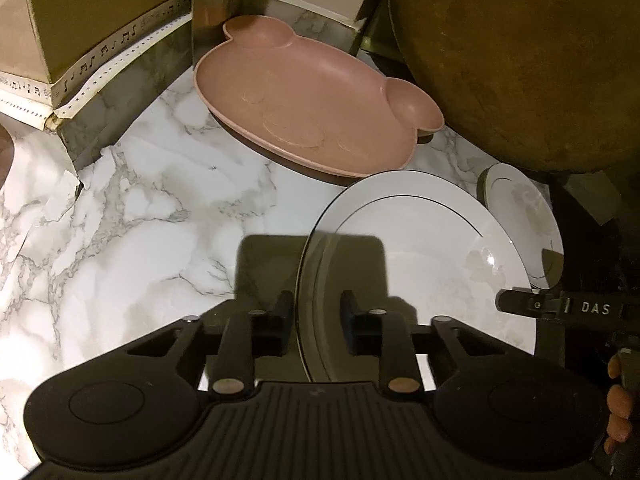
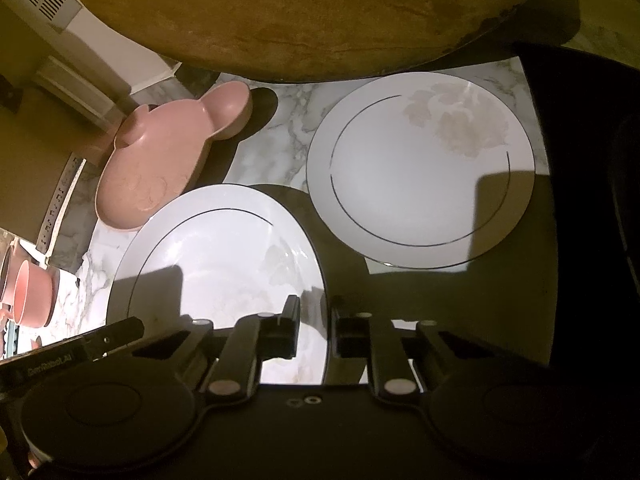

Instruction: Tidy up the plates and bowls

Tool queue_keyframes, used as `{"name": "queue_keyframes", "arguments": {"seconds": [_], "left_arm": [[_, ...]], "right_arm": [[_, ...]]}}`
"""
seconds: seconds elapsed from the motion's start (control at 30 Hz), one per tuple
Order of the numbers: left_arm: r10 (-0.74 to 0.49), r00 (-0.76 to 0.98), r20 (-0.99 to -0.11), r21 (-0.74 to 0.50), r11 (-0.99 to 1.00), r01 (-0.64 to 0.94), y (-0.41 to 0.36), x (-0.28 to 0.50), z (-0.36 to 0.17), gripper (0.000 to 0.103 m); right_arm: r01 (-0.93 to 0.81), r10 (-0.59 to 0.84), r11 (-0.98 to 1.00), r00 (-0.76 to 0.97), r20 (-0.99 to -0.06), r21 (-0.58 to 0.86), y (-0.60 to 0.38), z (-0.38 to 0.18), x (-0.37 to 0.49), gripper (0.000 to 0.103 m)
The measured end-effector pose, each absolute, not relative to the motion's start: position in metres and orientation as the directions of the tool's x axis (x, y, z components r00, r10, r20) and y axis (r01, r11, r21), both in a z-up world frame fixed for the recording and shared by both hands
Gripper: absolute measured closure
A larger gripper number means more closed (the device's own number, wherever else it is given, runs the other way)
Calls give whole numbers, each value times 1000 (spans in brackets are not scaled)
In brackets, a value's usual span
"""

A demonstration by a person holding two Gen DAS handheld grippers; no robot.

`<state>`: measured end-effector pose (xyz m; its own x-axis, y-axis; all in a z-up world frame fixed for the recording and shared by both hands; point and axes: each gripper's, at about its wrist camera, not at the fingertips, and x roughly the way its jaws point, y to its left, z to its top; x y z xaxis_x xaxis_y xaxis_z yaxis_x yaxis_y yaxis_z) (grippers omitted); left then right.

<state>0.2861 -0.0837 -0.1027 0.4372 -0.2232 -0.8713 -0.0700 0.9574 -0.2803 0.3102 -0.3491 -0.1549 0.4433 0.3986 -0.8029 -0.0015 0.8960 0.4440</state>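
Observation:
A white plate with a thin dark ring point(image 1: 424, 264) point(image 2: 224, 256) is held between both grippers above the marble counter. My left gripper point(image 1: 316, 320) straddles its left rim with a finger on each side, and a gap shows around the rim. My right gripper point(image 2: 316, 324) straddles its right rim the same way. A second white plate point(image 2: 420, 168) point(image 1: 520, 216) lies flat on the counter to the right. A pink bear-shaped plate point(image 1: 304, 108) point(image 2: 160, 156) lies further back.
A large round wooden board point(image 1: 520, 60) point(image 2: 300, 12) overhangs the back right. A box with a music-note band point(image 1: 100, 52) stands at the back left. Pink cups point(image 2: 32, 292) sit at the far left. The marble counter point(image 1: 140, 220) stretches left.

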Motion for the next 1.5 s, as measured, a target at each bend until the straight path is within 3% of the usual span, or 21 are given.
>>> {"name": "queue_keyframes", "arguments": {"seconds": [0.13,1.5], "left_arm": [[-214,438,-873,-273,959,-74,-82,284,-103,87],[-219,403,-888,-253,967,-33,-42,191,-96,87]], "right_arm": [[10,393,896,446,-804,444,-351,-156,309,94],[9,372,911,415,-830,413,-307,-160,208,94]]}}
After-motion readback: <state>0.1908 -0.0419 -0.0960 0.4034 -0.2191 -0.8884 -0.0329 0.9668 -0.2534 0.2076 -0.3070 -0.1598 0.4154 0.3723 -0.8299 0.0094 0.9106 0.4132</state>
